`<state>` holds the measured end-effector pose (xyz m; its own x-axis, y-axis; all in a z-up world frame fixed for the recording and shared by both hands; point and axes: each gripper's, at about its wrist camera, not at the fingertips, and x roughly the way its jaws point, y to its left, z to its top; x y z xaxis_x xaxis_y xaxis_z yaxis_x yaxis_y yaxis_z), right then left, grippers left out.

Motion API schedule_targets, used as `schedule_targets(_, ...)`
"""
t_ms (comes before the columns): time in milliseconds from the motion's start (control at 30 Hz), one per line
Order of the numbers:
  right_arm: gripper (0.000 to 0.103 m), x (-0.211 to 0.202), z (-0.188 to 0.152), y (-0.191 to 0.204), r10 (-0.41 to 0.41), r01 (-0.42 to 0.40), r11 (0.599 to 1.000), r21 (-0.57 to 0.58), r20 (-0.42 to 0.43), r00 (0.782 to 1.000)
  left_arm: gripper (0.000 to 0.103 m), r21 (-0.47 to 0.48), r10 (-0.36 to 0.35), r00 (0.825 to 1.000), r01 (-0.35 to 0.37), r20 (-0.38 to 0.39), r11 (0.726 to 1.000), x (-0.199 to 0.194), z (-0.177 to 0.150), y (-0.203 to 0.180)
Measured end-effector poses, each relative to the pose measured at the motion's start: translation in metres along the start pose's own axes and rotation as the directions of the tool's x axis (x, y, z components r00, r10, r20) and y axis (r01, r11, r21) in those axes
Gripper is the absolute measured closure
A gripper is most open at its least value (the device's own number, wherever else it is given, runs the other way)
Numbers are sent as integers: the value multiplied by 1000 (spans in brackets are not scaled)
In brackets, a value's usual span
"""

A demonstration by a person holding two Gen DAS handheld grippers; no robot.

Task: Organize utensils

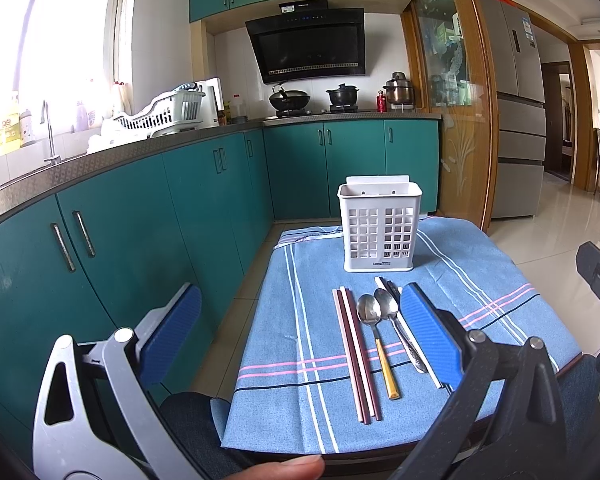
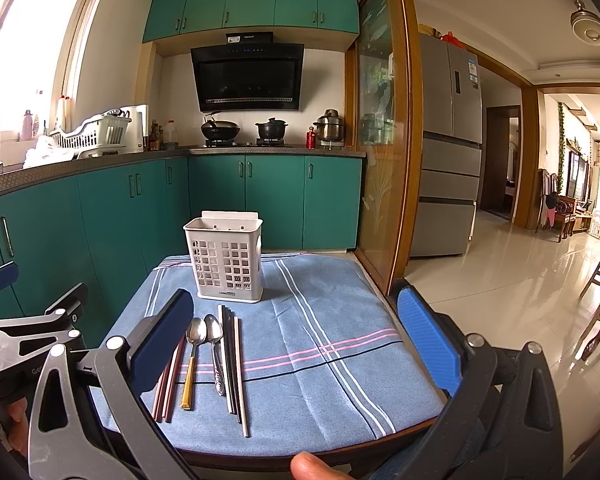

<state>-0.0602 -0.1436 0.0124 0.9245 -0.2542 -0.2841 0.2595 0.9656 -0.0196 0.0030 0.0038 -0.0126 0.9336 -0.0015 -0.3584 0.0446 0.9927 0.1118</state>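
Ahead of both released hand-held grippers, left (image 1: 300, 328) and right (image 2: 300, 334), the utensils (image 1: 380, 336) lie lengthwise toward the holder (image 1: 380, 228) on the bench (image 1: 480, 280); the left sits nearer the chopsticks (image 1: 354, 352).

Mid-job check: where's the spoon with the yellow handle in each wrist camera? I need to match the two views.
Left wrist: the yellow-handled spoon lies right of centre, between the pink chopsticks and the all-metal spoon.
Right wrist: the same spoon lies left of centre, just right of this gripper's left finger.
Shared landmark: the white utensil holder standing on the blue cloth beyond the row of utensils.
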Motion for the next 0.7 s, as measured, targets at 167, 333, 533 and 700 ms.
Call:
schedule_targets(167, 3, 0, 1, -2, 5, -5, 1000, 1, -2, 1000, 4, 2, 1, 1000, -1, -2, 1000, 6, -11, 1)
schedule_targets(333, 3, 0, 1, -3, 6, -6, 1000, 1, -1, 1000, 4, 3, 1, 1000, -1, -2, 1000, 5, -11, 1)
schedule_targets(533, 3, 1, 0, -4, 6, -6, 1000, 1, -3, 1000, 4, 3, 1, 1000, -1, -4, 1000, 5, -9, -1)
schedule_targets(700, 3, 2, -1, -3, 8, -8, 1000, 2, -7, 1000, 4, 5, 0, 1000, 0, -9, 1000, 5, -7, -2)
